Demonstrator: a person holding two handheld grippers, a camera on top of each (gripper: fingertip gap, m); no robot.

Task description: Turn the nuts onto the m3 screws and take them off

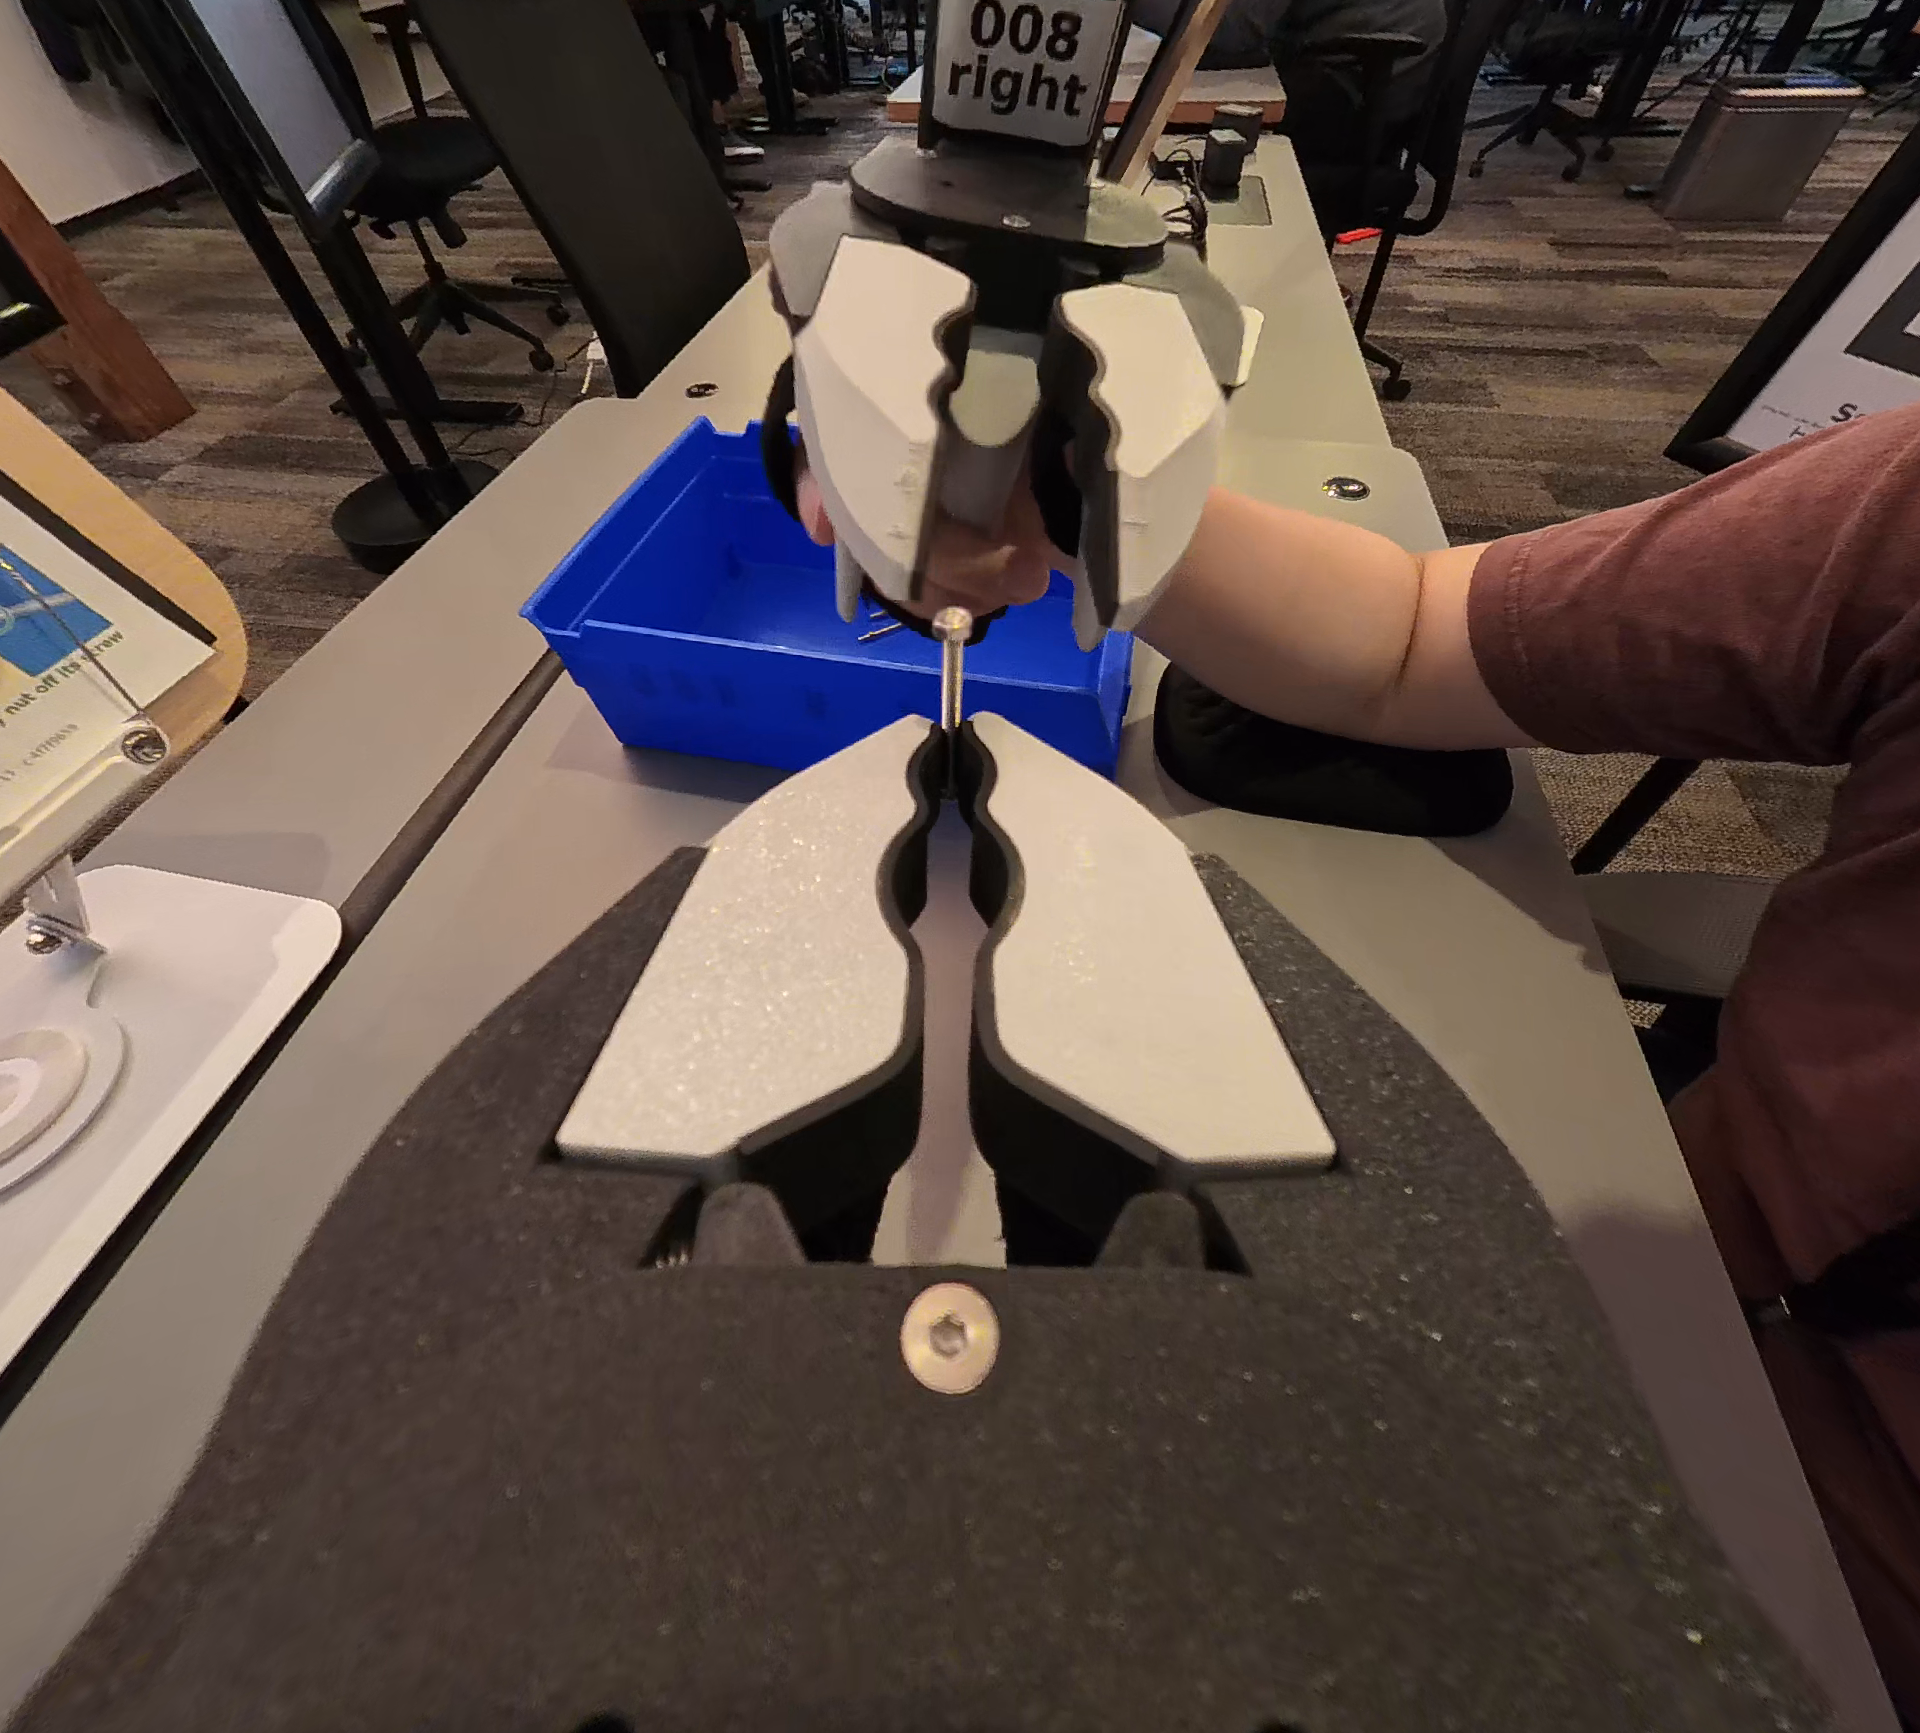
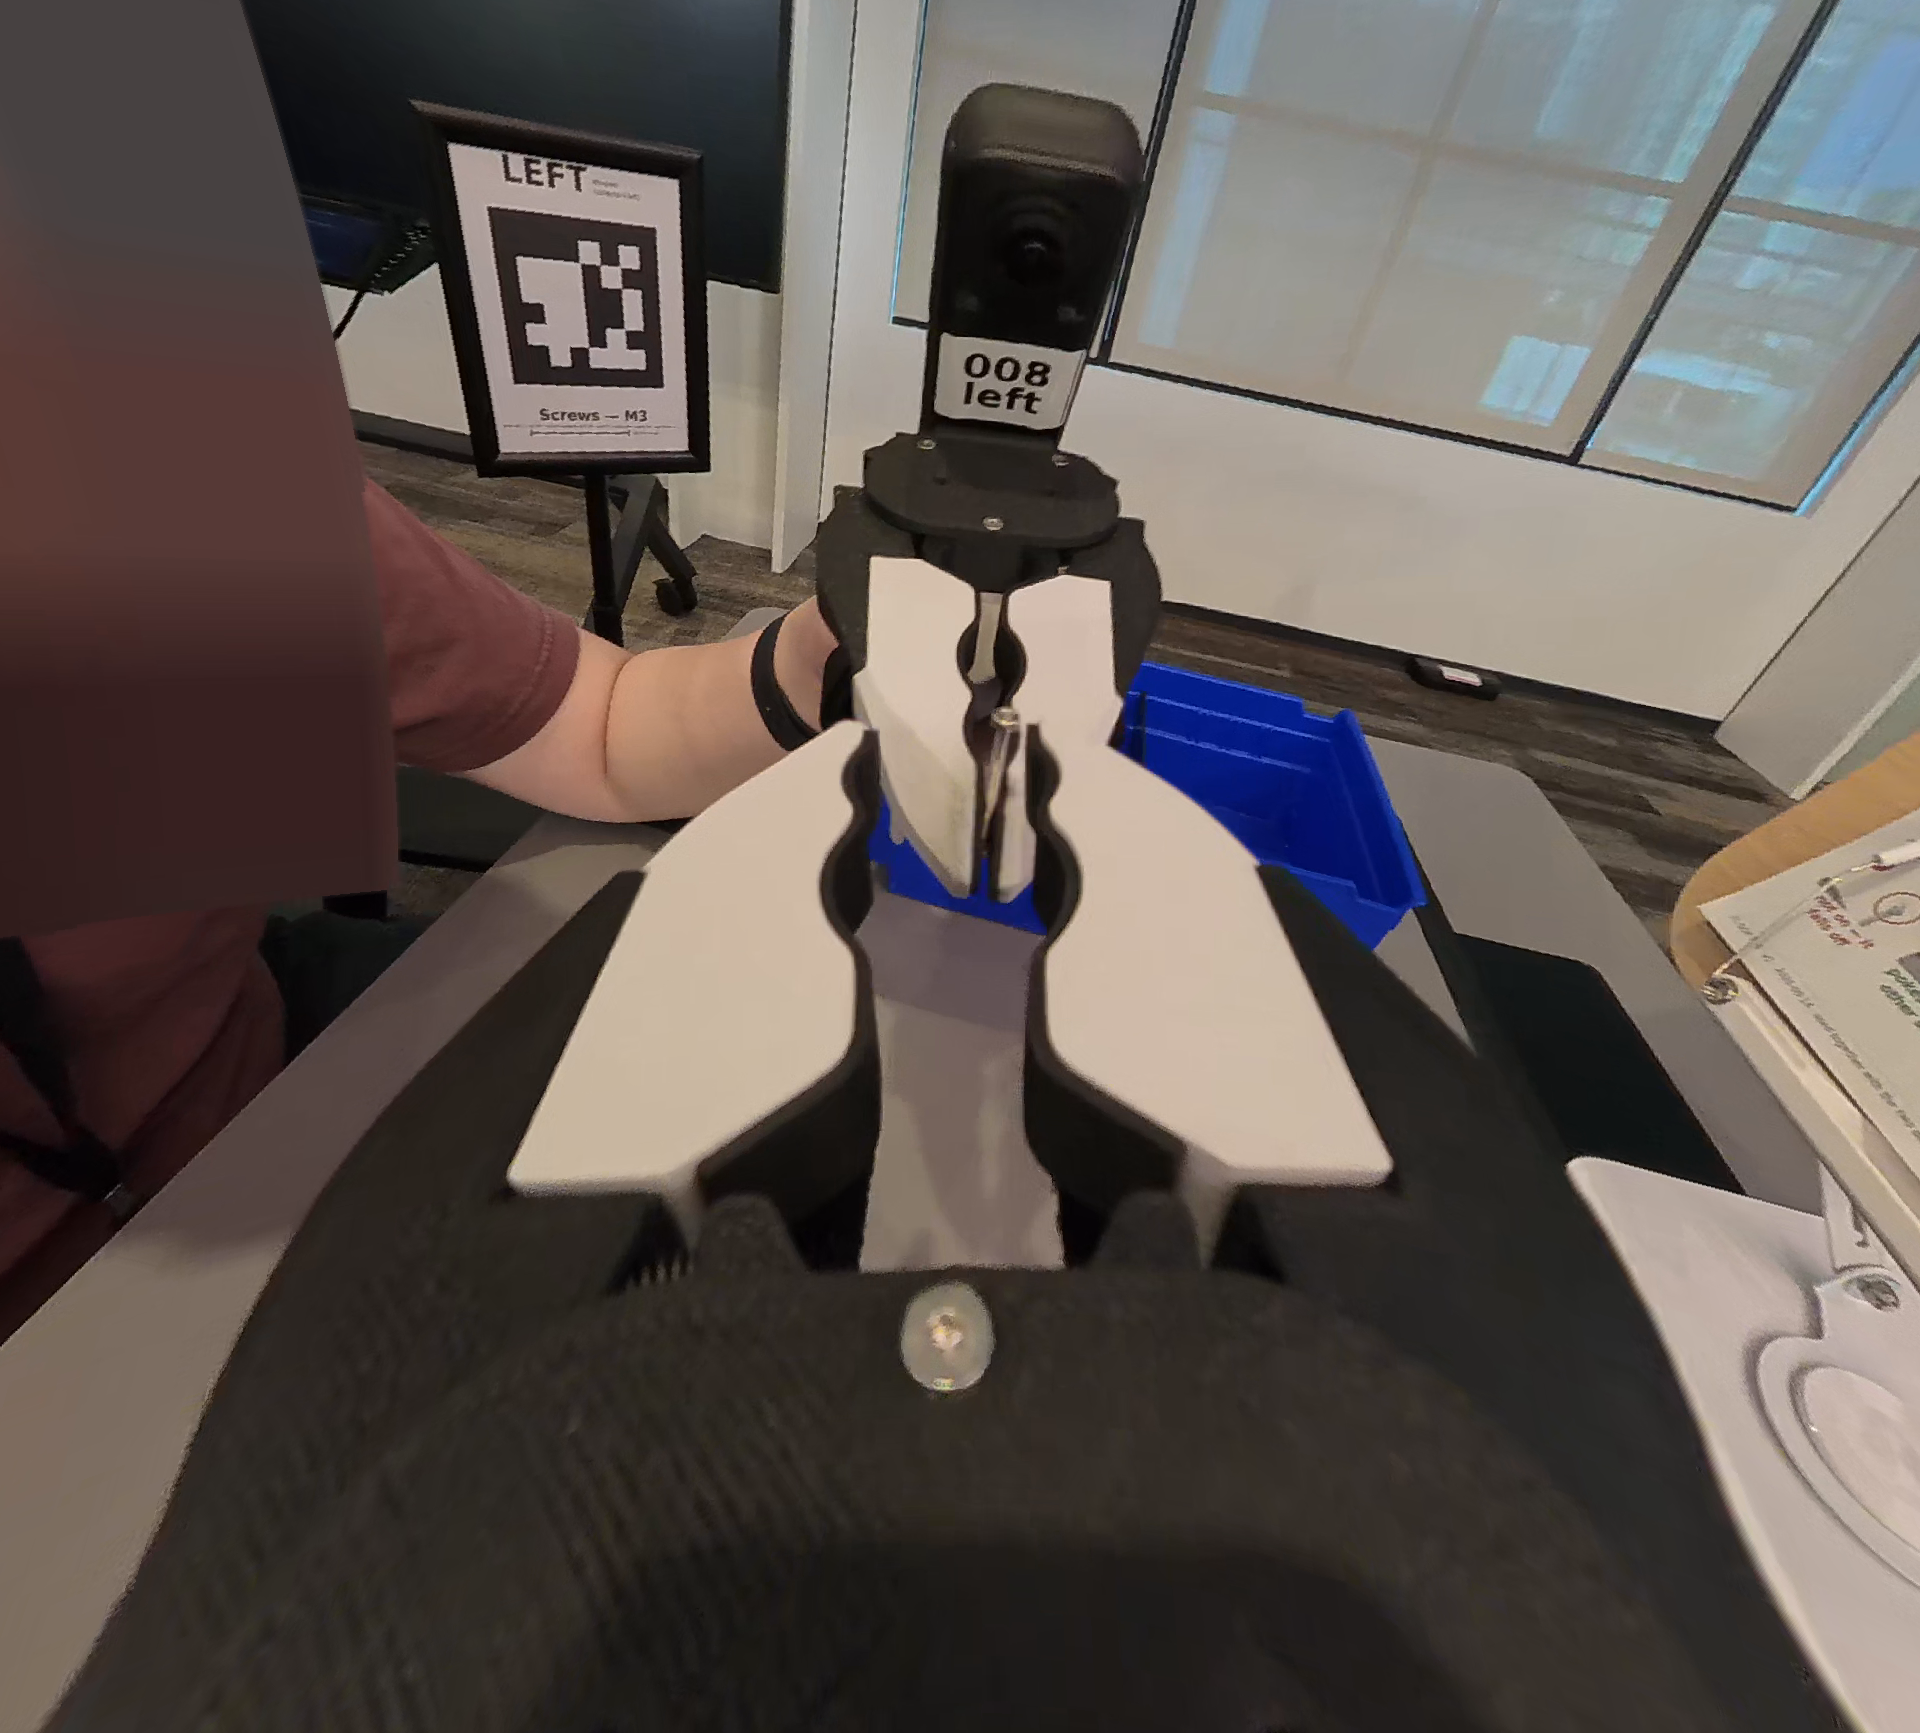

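Note:
My left gripper (image 1: 951, 733) is shut on a thin silver M3 screw (image 1: 951, 675), which sticks out of its tips with a round end on top. I cannot make out a nut on it. My right gripper (image 1: 971, 618) faces the left one, open and empty, with its two fingertips on either side of the screw's top end. In the right wrist view my right gripper (image 2: 948, 748) stands open around the screw (image 2: 1000, 779), which the left gripper (image 2: 987, 888) pinches. Both grippers hover over the near edge of a blue bin (image 1: 707, 561).
The blue bin (image 2: 1278, 800) sits on a grey table (image 1: 436, 904) and holds a few small parts. A black pad (image 1: 1330, 779) lies under the person's forearm (image 1: 1330, 634). A white stand (image 1: 156, 1008) is at the left, and a framed sign (image 2: 582, 301) stands behind. My two grippers' fingertips are within a few centimetres of each other.

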